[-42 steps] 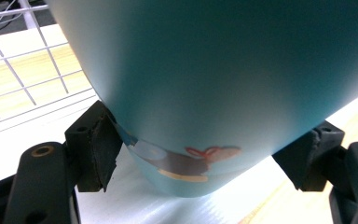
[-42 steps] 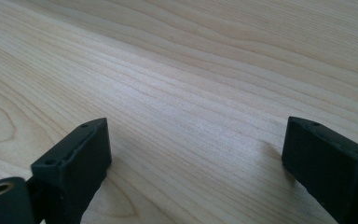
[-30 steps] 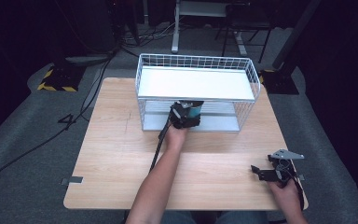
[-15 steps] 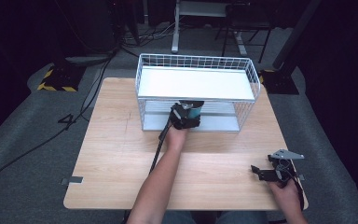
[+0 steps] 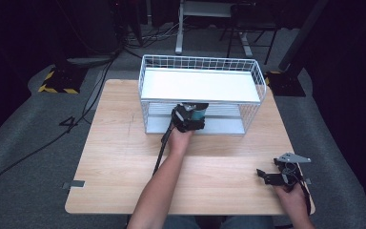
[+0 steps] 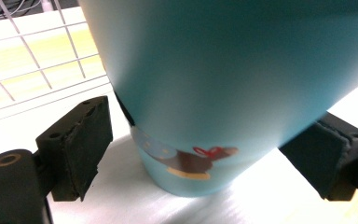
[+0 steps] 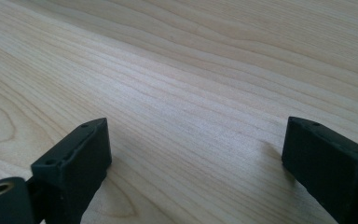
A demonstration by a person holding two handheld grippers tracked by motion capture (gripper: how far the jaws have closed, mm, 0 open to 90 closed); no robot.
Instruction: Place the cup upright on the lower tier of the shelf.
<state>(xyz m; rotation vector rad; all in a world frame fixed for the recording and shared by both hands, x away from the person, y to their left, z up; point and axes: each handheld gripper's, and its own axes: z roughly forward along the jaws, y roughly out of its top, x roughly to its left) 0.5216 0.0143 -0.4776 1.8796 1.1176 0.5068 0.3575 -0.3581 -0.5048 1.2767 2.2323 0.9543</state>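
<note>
Left gripper view shows our left gripper (image 6: 205, 154) with fingers (image 6: 77, 144) apart, a gap at each side of the teal cup (image 6: 223, 84), so it is not gripped. We judge a careless withdrawal could clip and topple it. The cup, smooth, with a small cartoon band near its base, stands on the lower shelf of the wire rack (image 5: 262, 86). Our right gripper (image 5: 279, 174) rests open over the near-right desk (image 5: 124, 157).

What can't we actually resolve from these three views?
- Teal cup: the left gripper view's top edge cuts off its rim and contents; in the high view the left gripper covers most of it.
- Grip contact: jaws flank the cup with a visible gap on one side; the other is unclear.
- Wire rack lower level: the white top shelf hides most of it in the high view.
</note>
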